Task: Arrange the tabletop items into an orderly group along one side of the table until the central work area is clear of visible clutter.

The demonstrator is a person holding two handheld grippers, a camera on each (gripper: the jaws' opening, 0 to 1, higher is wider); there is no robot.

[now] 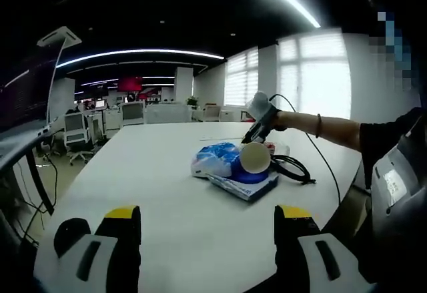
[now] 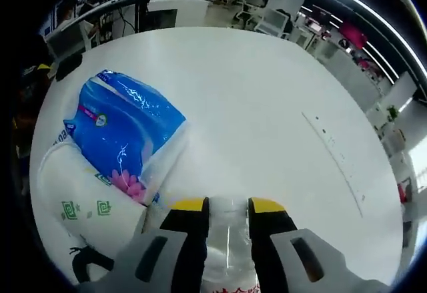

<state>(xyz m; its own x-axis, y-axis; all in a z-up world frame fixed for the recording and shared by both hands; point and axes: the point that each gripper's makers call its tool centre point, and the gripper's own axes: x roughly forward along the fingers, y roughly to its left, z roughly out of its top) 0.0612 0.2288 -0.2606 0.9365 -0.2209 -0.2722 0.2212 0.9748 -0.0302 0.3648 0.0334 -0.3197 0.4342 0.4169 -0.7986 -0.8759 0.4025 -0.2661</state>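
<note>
The room is an open-plan office with a dark ceiling (image 1: 200, 13) and curved light strips (image 1: 140, 53). Blinds cover bright windows (image 1: 320, 73). Office chairs (image 1: 77, 133) and desks (image 1: 167, 113) stand beyond the white table (image 1: 133, 179).

My right gripper (image 2: 228, 206) cuts off most of the clear bottle (image 2: 229, 239) between its jaws, and the cup (image 1: 255, 157) hides part of the blue pack (image 1: 243, 176).

Grey left gripper (image 1: 207, 226), yellow-tipped black jaws, black sleeve (image 1: 383, 139), dark wristband (image 1: 319, 125)
</note>
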